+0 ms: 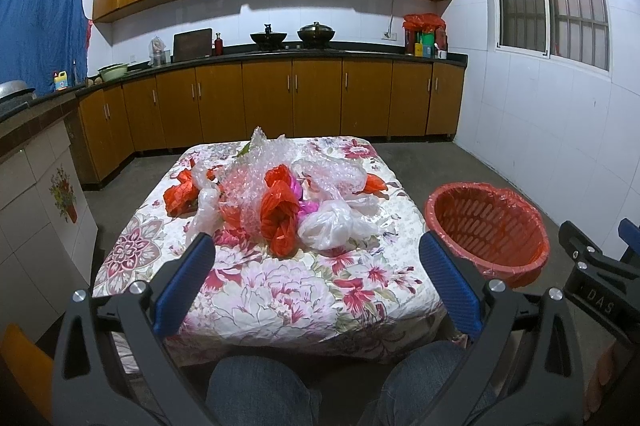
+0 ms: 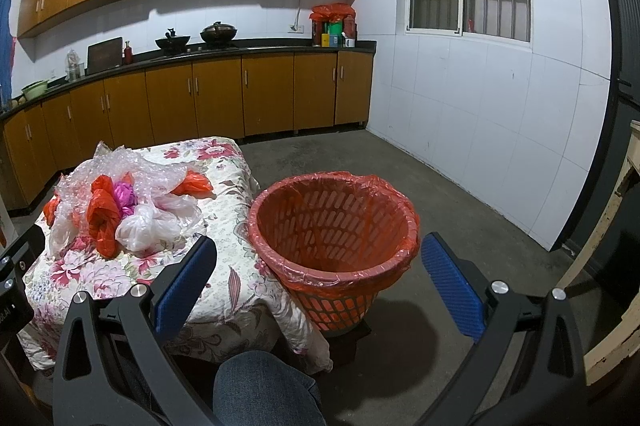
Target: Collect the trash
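A pile of trash lies on the table with the floral cloth: bubble wrap, a red plastic bag, a white plastic bag, another red bag at the left. The pile also shows in the right wrist view. A red mesh bin with a red liner stands on the floor right of the table, empty; it shows in the left wrist view too. My left gripper is open, above the table's near part. My right gripper is open, in front of the bin.
Kitchen counter with brown cabinets runs along the far wall and left side. White tiled wall stands at the right. Bare concrete floor lies around the bin. The person's knees are under the near table edge.
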`<state>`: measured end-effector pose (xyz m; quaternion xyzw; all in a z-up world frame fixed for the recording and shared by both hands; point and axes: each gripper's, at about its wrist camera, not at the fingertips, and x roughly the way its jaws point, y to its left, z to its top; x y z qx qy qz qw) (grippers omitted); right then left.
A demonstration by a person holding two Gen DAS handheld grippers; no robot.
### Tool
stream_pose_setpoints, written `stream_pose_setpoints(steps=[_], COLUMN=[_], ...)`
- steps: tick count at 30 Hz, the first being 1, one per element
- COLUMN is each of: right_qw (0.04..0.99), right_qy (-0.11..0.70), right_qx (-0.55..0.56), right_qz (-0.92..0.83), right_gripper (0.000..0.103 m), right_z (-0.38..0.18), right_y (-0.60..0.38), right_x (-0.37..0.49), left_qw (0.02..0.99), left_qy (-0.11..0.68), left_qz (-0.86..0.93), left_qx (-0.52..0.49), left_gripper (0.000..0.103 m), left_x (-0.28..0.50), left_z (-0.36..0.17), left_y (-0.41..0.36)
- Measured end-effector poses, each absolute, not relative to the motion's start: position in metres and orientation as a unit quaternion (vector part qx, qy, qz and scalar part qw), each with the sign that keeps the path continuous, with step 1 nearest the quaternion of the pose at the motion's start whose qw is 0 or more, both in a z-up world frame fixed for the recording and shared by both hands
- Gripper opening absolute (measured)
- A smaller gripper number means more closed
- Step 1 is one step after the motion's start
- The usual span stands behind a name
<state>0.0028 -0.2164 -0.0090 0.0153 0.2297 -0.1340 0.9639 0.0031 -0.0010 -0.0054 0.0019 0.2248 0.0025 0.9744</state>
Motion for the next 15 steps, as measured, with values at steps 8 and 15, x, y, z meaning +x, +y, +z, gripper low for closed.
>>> stream_pose_setpoints(steps=[8,15], right_qw=[0.964,0.964], right_qy=[0.230,0.231], right_qx=[0.015,0.016], right_qz=[-0.134,-0.134], right_gripper=[0.101,0.101], right_z=[-0.010,-0.009], right_y=[-0.217,-0.215], right_x=[0.004,0.006], left_qw=[0.974,0.974], left_qy=[0.225,0.228], left_qz=[0.002,0.002], left_qx=[0.002,0.001], left_gripper=[0.099,0.099], left_x=[0.005,0.004], left_z=[-0.008,-0.022], left_y=[0.000,-0.003])
